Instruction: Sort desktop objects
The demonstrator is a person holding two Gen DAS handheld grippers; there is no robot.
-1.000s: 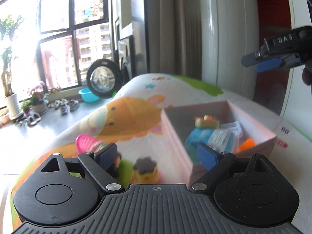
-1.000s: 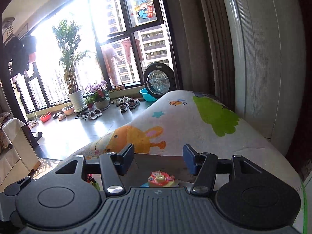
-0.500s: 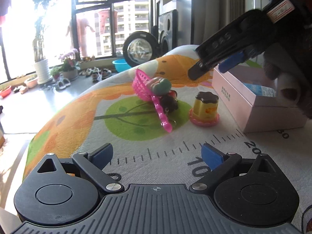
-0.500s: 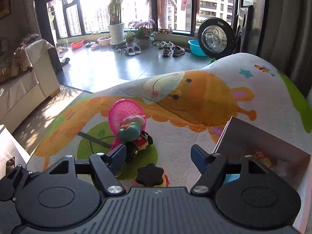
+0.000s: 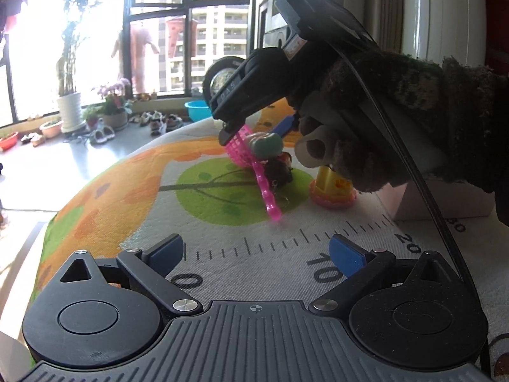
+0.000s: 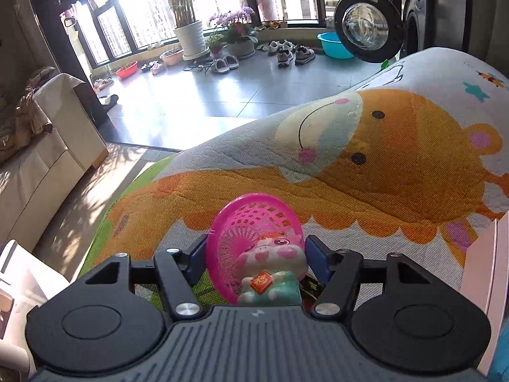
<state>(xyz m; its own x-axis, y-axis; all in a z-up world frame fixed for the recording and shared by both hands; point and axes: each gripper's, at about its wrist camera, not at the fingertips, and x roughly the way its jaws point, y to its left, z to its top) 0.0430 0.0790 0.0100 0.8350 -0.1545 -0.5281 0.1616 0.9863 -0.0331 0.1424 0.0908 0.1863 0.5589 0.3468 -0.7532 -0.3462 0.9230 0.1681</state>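
The pig figurine (image 6: 272,273) leans on the pink toy racket (image 6: 251,238) on the play mat (image 6: 397,172), both between the right gripper (image 6: 254,262) fingers, which have just been closing; whether the pads touch cannot be told. A dark toy (image 5: 280,172) below is half hidden. The gloved hand (image 5: 397,121) covers the pudding toy's (image 5: 332,189) top. The left gripper (image 5: 256,251) hangs wide apart, empty.

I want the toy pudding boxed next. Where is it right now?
In the left wrist view the yellow pudding toy stands on the play mat, right of the pink racket and left of the pink box, partly hidden by the person's gloved hand.
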